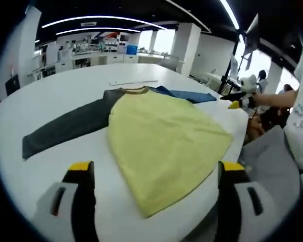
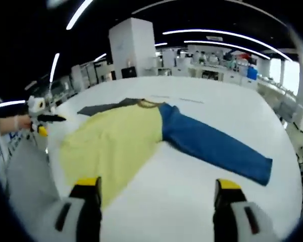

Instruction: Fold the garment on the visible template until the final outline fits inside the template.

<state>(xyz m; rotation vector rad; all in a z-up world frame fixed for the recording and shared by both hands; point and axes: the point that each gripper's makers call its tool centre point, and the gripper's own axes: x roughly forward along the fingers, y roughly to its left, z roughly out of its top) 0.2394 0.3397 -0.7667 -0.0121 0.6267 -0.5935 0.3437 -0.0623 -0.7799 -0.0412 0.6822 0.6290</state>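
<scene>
Gripper (image 1: 154, 174) open, garment (image 1: 161, 136) just ahead

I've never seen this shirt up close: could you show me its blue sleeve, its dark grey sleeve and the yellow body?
blue sleeve (image 2: 217, 148), right gripper view, mid-sleeve.
dark grey sleeve (image 1: 65, 126), left gripper view, mid-sleeve.
yellow body (image 1: 164, 143), left gripper view, middle of the front panel.

Both grippers (image 1: 154, 174) (image 2: 156, 189), jaws apart, empty.
</scene>
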